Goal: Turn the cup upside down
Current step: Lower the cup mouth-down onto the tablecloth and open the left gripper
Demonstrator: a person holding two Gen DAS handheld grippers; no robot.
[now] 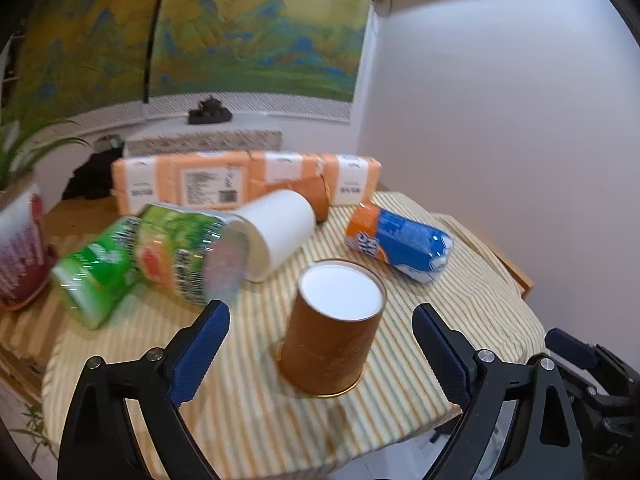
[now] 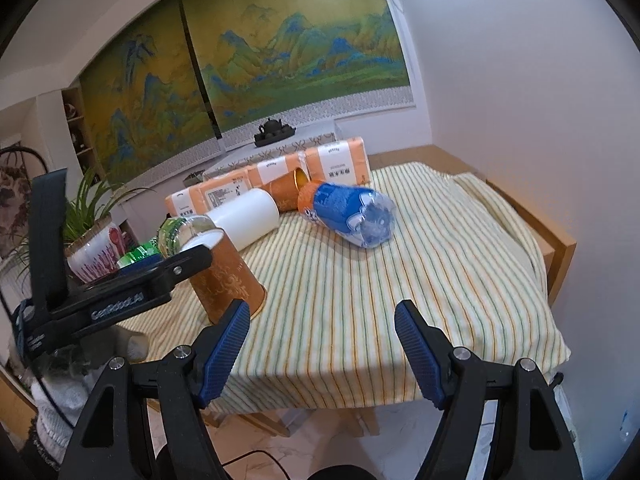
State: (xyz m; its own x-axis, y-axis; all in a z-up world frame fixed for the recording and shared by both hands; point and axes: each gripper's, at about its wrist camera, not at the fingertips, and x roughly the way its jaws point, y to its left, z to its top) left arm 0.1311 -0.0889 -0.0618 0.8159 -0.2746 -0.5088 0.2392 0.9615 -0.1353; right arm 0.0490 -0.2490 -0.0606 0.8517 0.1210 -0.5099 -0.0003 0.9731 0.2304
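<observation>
A brown-gold paper cup (image 1: 334, 330) stands upside down on the striped tablecloth (image 1: 248, 392), white base up, rim on the cloth. My left gripper (image 1: 320, 344) is open, its blue pads either side of the cup and apart from it. In the right wrist view the same cup (image 2: 226, 276) stands at the left, with the left gripper's arm (image 2: 120, 296) in front of it. My right gripper (image 2: 322, 344) is open and empty over the table's near edge.
A white cup (image 1: 280, 232), a second brown cup (image 2: 290, 190), a green bottle (image 1: 152, 256) and an orange-blue bottle (image 1: 400, 244) lie on their sides. Orange packs (image 1: 240, 182) line the back. A potted plant (image 2: 94, 248) stands at the left.
</observation>
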